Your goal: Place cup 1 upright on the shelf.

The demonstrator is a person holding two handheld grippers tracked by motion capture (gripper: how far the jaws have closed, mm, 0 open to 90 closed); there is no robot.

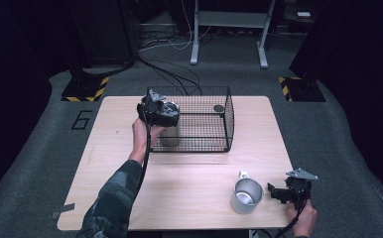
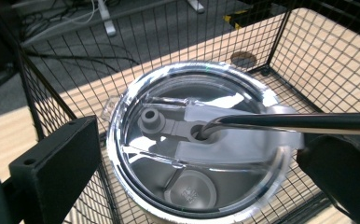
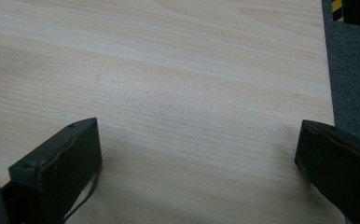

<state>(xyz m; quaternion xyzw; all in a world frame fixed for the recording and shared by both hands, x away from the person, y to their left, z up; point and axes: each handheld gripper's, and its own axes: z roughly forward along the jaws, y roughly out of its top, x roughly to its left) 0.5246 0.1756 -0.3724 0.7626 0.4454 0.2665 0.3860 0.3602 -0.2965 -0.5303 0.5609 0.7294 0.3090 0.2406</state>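
A pale wooden table (image 1: 189,183) stands on grey carpet, and a black wire basket (image 1: 204,106) sits at its far side. Inside the basket, at its left end, stands a steel tumbler (image 2: 194,144) with a clear lid; a metal straw (image 2: 299,122) passes through the lid hole. The left gripper (image 1: 159,113) hangs over the tumbler, jaws spread wide around it, gripping nothing. To do this well, I think it should close gently on the rim without bending the straw. In front of the basket, to its right, the right gripper (image 1: 279,192) rests with jaws apart beside a steel mug (image 1: 246,196).

tumbler (image 1: 170,130) body: hidden behind left gripper (image 1: 158,113) and basket (image 1: 214,119) mesh; straw (image 2: 299,122): cut off at frame edge
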